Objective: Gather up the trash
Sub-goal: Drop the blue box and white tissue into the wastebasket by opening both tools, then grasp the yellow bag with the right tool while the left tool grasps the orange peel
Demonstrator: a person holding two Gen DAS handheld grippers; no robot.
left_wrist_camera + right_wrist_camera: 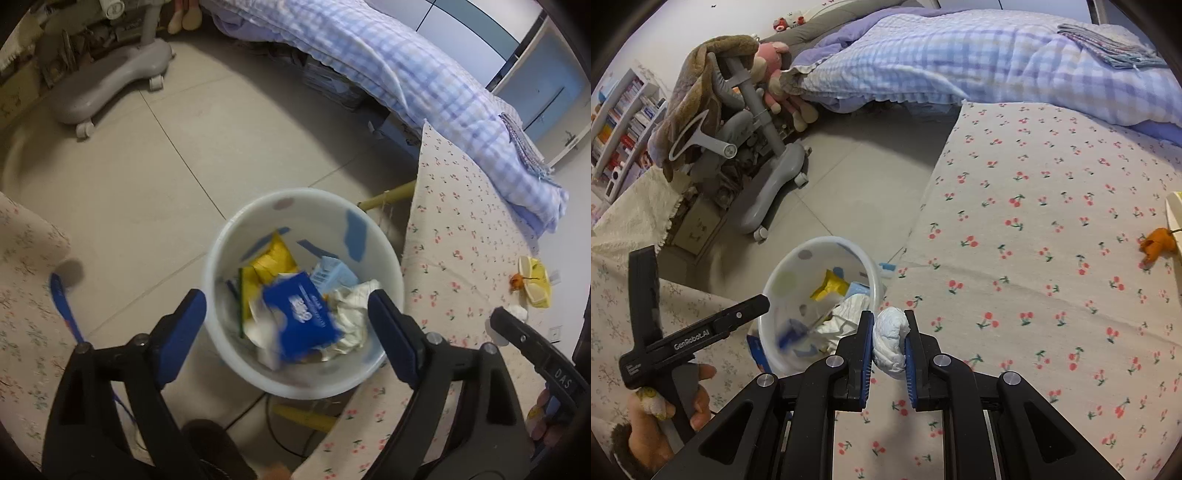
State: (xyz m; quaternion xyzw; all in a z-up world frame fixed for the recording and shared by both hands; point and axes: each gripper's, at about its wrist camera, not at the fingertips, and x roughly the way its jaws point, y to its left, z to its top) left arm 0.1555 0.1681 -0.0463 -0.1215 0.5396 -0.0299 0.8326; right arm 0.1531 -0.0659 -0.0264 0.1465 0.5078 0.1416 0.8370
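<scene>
A white trash bin (236, 236) with coloured dots stands on the floor beside the table; it also shows in the right wrist view (816, 251). It holds a blurred blue packet (303, 317), a yellow wrapper (269, 258) and white crumpled paper (354, 306). My left gripper (286, 314) is open and empty above the bin. My right gripper (889, 332) is shut on a white crumpled tissue (890, 339) over the table edge, next to the bin. An orange scrap (1156, 243) lies on the table at right, beside a yellow-white wrapper (535, 284).
The cherry-print tablecloth (1034, 258) covers the table at right. A grey wheeled chair base (107, 88) stands on the tiled floor beyond the bin. A bed with a checked blue quilt (960, 62) lies behind. A floral-covered surface (22, 295) is at left.
</scene>
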